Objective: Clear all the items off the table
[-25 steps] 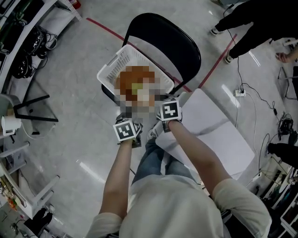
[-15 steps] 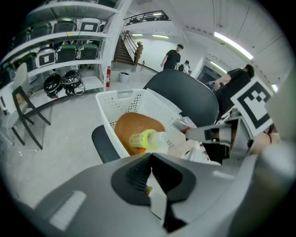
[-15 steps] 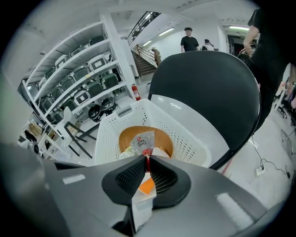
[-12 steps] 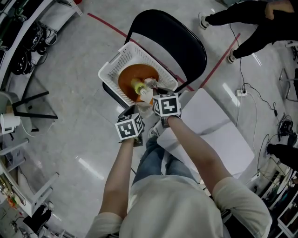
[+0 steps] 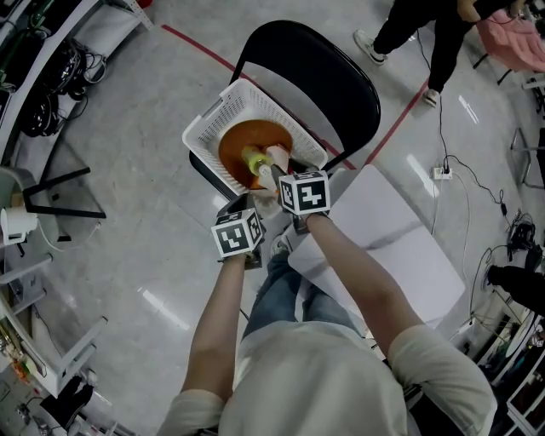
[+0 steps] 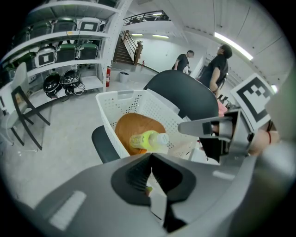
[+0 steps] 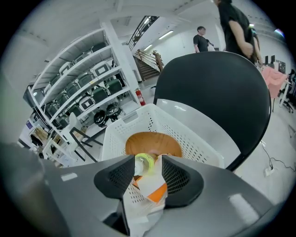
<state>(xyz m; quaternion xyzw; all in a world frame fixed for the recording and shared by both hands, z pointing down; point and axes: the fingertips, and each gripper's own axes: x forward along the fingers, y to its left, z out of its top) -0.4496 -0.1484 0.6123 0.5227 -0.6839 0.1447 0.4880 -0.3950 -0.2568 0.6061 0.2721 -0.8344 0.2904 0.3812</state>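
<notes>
A white basket (image 5: 213,115) stands on a black chair (image 5: 332,77). In it lie an orange-brown bowl (image 5: 243,140) and a yellow-green bottle (image 5: 254,159). My right gripper (image 5: 274,169) hangs over the basket's near side. Its jaws have just been opening, and a white-and-orange packet (image 7: 150,185) hangs loose in the gap between them (image 7: 149,173), above the bottle (image 7: 144,163) and bowl (image 7: 155,141). My left gripper (image 5: 247,204) is shut just short of the basket (image 6: 120,99), with its jaws (image 6: 150,159) meeting in front of the bottle (image 6: 145,140).
A white table (image 5: 400,247) sits at my right, its corner next to the chair. Shelving with gear (image 5: 34,94) lines the left. A red floor line (image 5: 196,47) runs behind the chair. A person (image 5: 426,25) walks at the far right, near floor cables (image 5: 443,166).
The right gripper has moved forward over the basket with the packet. The left gripper has barely shifted. The person in the background has walked on.
</notes>
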